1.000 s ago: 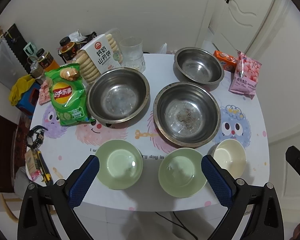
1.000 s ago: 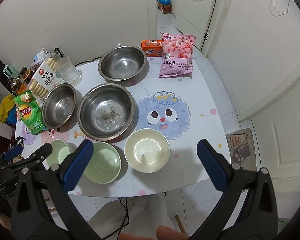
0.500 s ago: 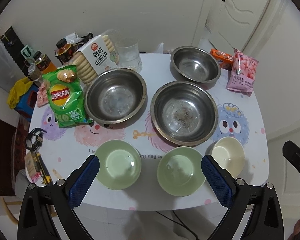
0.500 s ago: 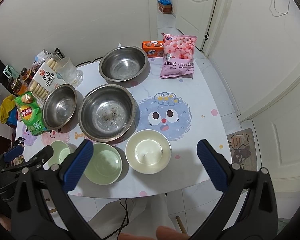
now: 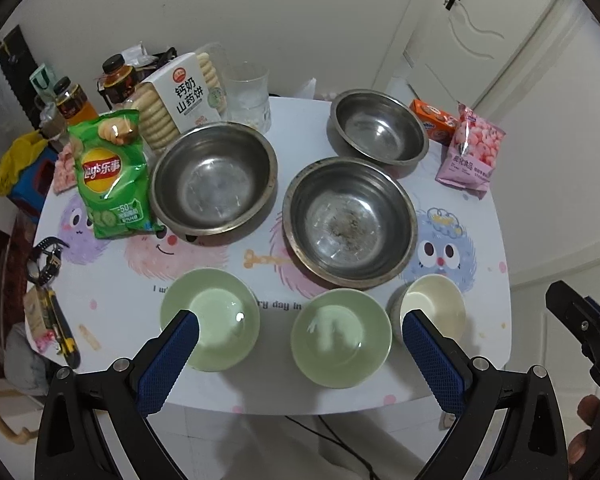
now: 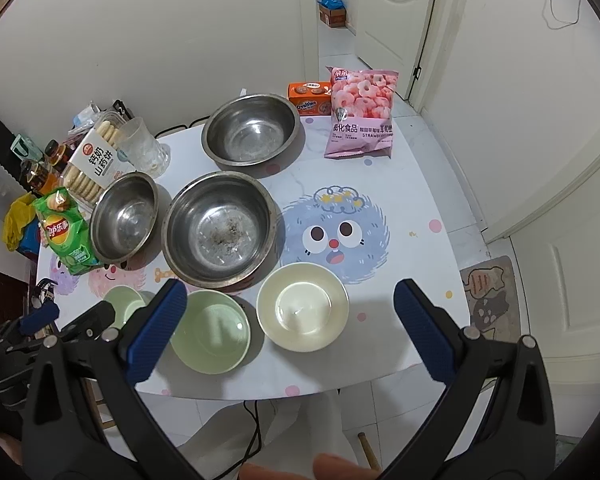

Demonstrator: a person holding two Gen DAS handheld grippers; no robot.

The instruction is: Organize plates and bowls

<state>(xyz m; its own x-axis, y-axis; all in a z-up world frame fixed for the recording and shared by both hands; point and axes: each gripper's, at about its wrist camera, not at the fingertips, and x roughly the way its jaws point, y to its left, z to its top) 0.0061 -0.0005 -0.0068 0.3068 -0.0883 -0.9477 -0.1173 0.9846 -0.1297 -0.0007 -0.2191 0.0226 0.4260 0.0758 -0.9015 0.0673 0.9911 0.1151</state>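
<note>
Along the table's near edge stand a left green bowl (image 5: 210,318), a middle green bowl (image 5: 341,336) (image 6: 209,330) and a cream bowl (image 5: 430,304) (image 6: 302,306). Behind them sit three steel bowls: a left one (image 5: 214,178) (image 6: 125,216), a large middle one with dark specks (image 5: 350,220) (image 6: 220,226), and a far one (image 5: 379,126) (image 6: 251,128). My left gripper (image 5: 300,344) hovers open above the green bowls, holding nothing. My right gripper (image 6: 290,318) hangs open over the cream bowl, empty too.
A green chip bag (image 5: 110,176), a biscuit box (image 5: 180,102), a glass cup (image 5: 248,94) and bottles (image 5: 70,100) crowd the table's back left. A pink snack bag (image 6: 362,112) and orange box (image 6: 308,98) lie at the back right. A watch (image 5: 46,260) rests at the left edge.
Both grippers stay open. The views drifted slightly closer to the near row of bowls; nothing on the table has moved.
</note>
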